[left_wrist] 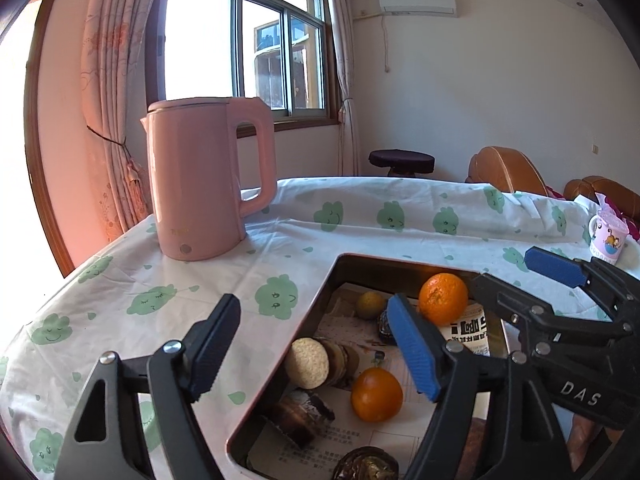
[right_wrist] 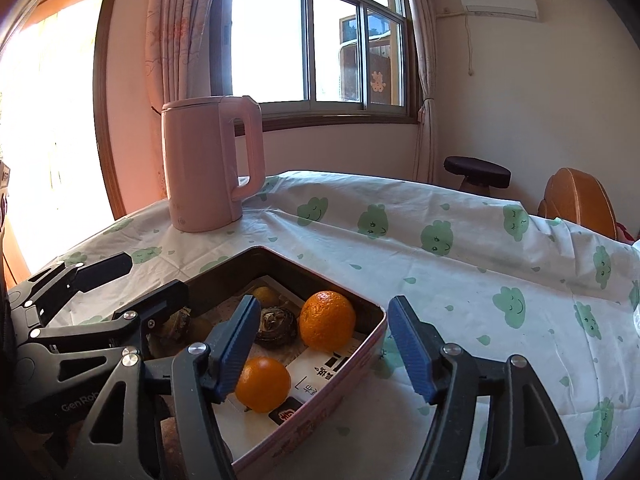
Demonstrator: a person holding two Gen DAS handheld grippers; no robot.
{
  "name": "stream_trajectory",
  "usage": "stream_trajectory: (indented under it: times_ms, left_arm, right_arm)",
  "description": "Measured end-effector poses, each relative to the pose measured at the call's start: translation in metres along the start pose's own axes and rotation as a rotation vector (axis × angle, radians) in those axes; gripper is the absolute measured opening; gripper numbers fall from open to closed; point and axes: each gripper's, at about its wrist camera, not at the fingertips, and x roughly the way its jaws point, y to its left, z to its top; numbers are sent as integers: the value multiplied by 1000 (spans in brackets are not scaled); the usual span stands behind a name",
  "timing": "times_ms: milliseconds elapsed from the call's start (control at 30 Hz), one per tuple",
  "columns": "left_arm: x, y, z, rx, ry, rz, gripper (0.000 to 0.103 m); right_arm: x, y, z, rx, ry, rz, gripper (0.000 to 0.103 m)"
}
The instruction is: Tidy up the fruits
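Shallow pink tin (right_wrist: 340, 376) on tabletop, lined with printed paper. Inside: 2 oranges, apart. Rougher-skinned orange (left_wrist: 443, 299) toward far corner, resting on paper; smoother, glossy orange (left_wrist: 377, 394) nearer, mid-tin. Small yellowish-green fruit (left_wrist: 370, 305) at far side, just beside rough orange. All loose, ungrasped.

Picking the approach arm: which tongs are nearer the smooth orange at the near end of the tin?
Right, narrowly. The right tongs are open, with one finger almost touching the smooth orange. The left tongs are open and straddle the tin's rim, their blue pad beside it.
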Motion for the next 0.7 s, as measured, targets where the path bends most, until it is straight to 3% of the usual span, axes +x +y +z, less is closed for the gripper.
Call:
stream_trajectory:
  times_ms: [200, 700]
  left_arm:
    - [-8, 4, 1, -22, -45, 13, 92]
    - [-12, 7, -1, -38, -71, 34, 99]
  right_arm:
    - [-14, 0, -1, -4, -67, -36, 75]
    - [-24, -2, -3, 7, -118, -63, 88]
